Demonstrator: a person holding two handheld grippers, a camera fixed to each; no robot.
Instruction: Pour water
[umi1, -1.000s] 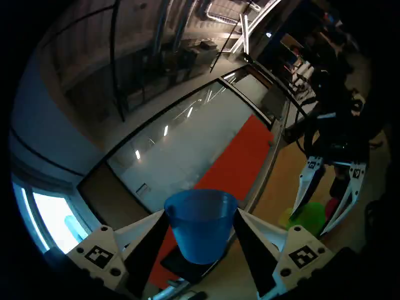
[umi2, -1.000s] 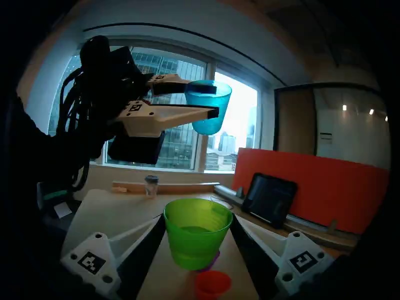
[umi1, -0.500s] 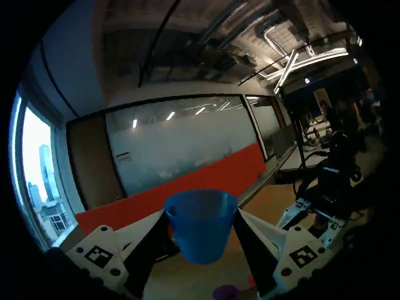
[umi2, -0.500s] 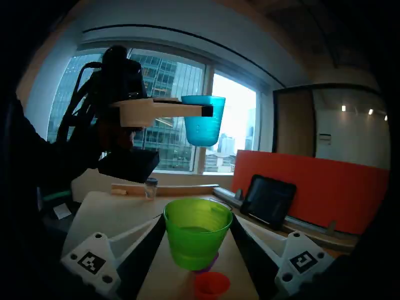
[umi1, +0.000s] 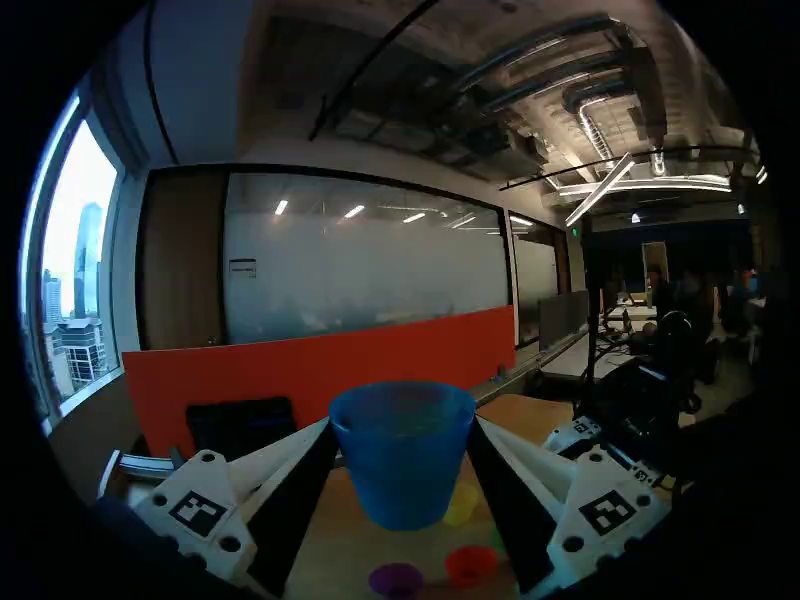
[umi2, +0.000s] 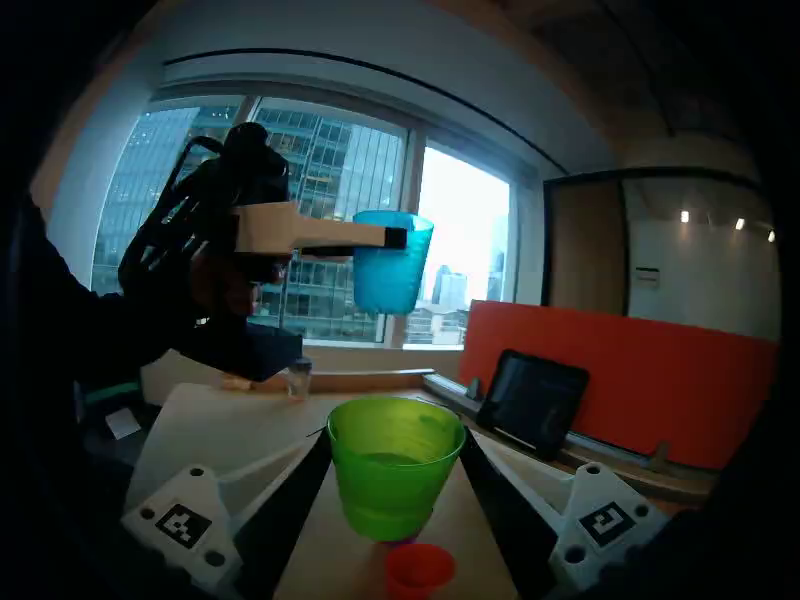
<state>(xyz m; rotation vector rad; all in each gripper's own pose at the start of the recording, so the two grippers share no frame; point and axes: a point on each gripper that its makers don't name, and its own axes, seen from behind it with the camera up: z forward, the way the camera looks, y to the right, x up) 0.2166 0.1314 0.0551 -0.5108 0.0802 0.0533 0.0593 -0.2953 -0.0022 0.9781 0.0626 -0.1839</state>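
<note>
A blue cup (umi1: 400, 455) stands upright between the fingers of my left gripper (umi1: 400, 438), which is shut on it. My right gripper (umi2: 396, 452) is shut on a green cup (umi2: 396, 470) with some water in its bottom. In the right gripper view the blue cup (umi2: 392, 265) hangs level above and just behind the green one, clamped in the left gripper (umi2: 385, 238), with a hand behind it. In the left gripper view part of the right gripper (umi1: 580, 435) shows low on the right. I cannot see inside the blue cup.
Small cups sit on the wooden table (umi2: 230, 430): an orange one (umi2: 418, 570), a purple one (umi1: 395, 578) and a yellow one (umi1: 462, 503). A dark tablet (umi2: 530, 400) leans against the orange partition (umi2: 640, 380). A small jar (umi2: 296, 376) stands near the window.
The left gripper has swung back from a steep tilt to level, so the blue cup is upright again. It has also drifted a little left. The right gripper and green cup have stayed still.
</note>
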